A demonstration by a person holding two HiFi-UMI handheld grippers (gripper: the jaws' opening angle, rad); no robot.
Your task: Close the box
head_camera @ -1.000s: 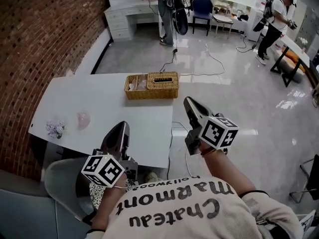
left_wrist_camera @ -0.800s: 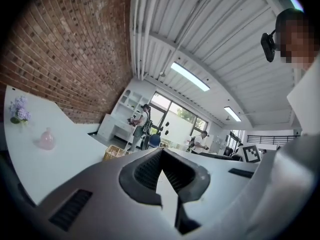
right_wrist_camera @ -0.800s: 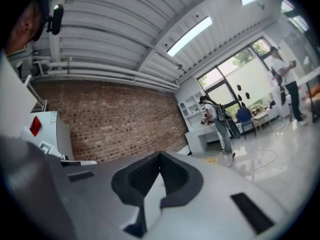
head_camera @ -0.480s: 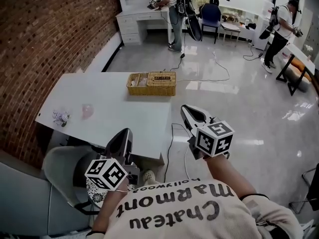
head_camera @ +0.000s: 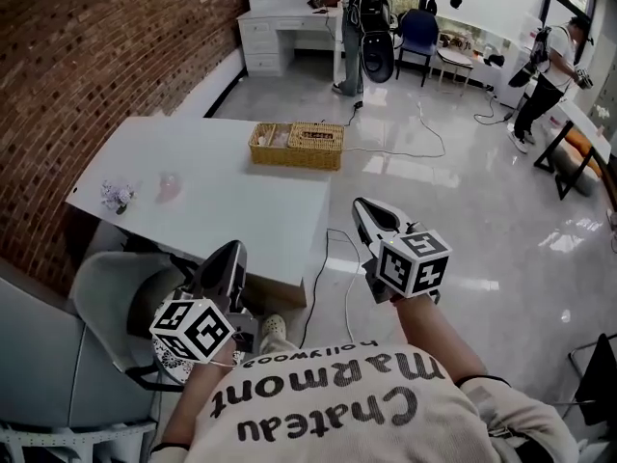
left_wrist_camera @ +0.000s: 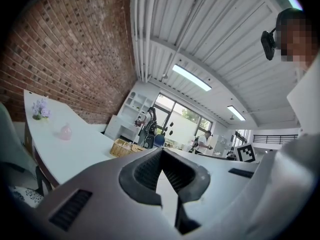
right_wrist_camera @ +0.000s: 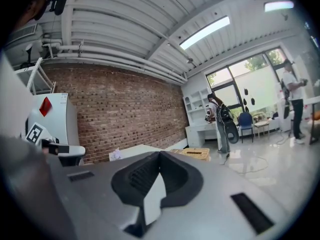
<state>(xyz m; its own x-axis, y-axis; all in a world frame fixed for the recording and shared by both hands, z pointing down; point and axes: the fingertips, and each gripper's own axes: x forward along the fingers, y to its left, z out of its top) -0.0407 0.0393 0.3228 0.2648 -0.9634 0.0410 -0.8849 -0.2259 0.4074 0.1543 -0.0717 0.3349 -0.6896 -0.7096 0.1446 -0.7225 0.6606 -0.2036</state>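
**Q:** Head view: what has changed?

**A:** The whole scene sits farther off than a second ago. The left hand-held gripper [head_camera: 233, 248] was then over the near edge of the worktop [head_camera: 222, 210]. It now hangs short of that edge, above the grey chair [head_camera: 106, 292]. The right hand-held gripper [head_camera: 361, 205] is over the floor, right of the worktop. The wicker box [head_camera: 296, 146] stands at the far edge, well apart from both.

**Q:** What does that mean for the task?

**A:** Neither gripper is near the box. Its right half shows a woven top and its left half something pale, but it is too small to tell whether the lid is down. Drawing back would suit either a box already closed or a pause with it open.

**Q:** Left gripper view?

**A:** The jaws are clenched tip to tip, with nothing between them. The box [left_wrist_camera: 123, 147] shows far beyond them. A pink object [left_wrist_camera: 64, 132] and a small flower bunch [left_wrist_camera: 39, 108] lie at the worktop's left, off the line to the box.

**Q:** Right gripper view?

**A:** This gripper is also clenched and empty, and it is less tilted than before. The box [right_wrist_camera: 196, 153] lies far ahead, past bare worktop. Only the chair crowds the near side.
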